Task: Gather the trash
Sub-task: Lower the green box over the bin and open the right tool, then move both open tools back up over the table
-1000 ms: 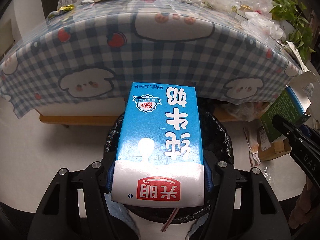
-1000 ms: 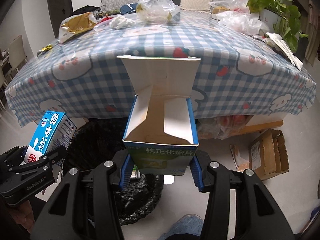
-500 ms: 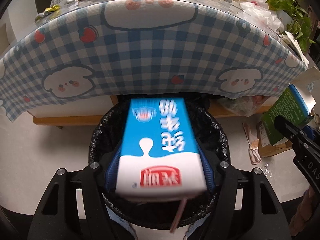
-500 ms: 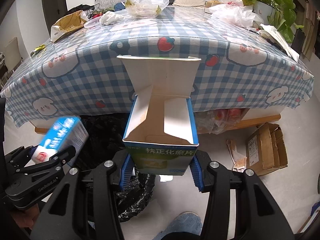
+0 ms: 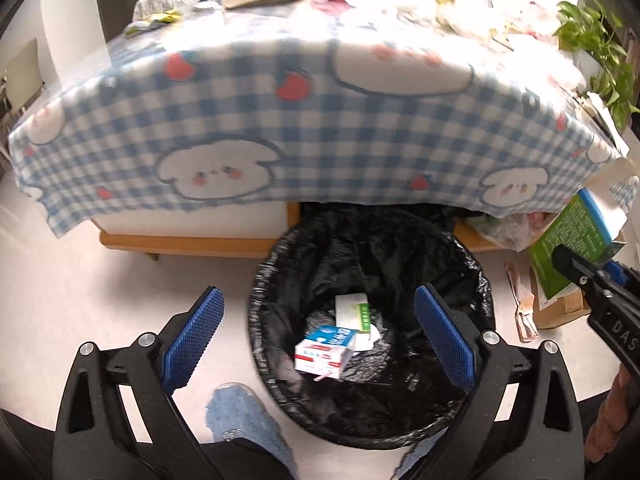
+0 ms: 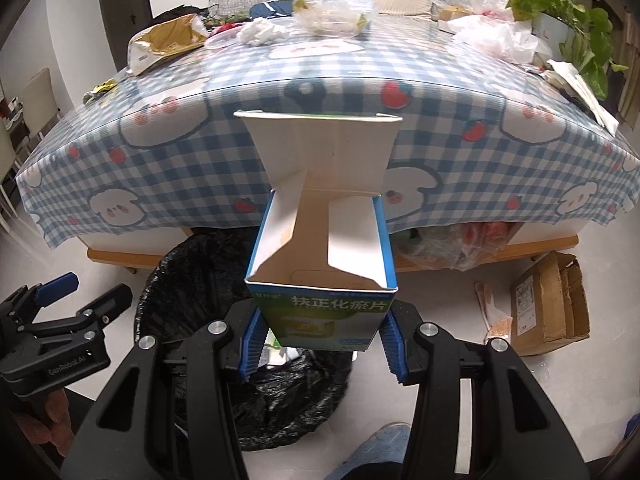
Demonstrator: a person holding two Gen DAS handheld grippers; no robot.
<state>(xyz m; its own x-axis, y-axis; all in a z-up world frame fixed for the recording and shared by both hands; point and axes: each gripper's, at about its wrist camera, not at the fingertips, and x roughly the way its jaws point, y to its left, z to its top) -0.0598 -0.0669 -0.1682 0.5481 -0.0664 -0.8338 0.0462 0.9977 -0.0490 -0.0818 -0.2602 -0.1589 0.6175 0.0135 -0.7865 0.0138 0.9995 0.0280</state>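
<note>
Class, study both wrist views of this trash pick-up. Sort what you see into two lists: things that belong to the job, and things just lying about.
Part of the job:
- bin with black liner
- blue milk carton lying in the bin
- open green box held by the right gripper
- left gripper, open above the bin
- wrappers and bags on the table

Lying about:
- potted plant
- cardboard box on the floor
- checked tablecloth

"扶正化瘀片" on box [image 6: 334,312]

The left gripper [image 5: 318,336] hangs with its jaws spread wide and nothing between them. The right gripper [image 6: 322,338] is clamped on an open medicine box [image 6: 320,248].
</note>
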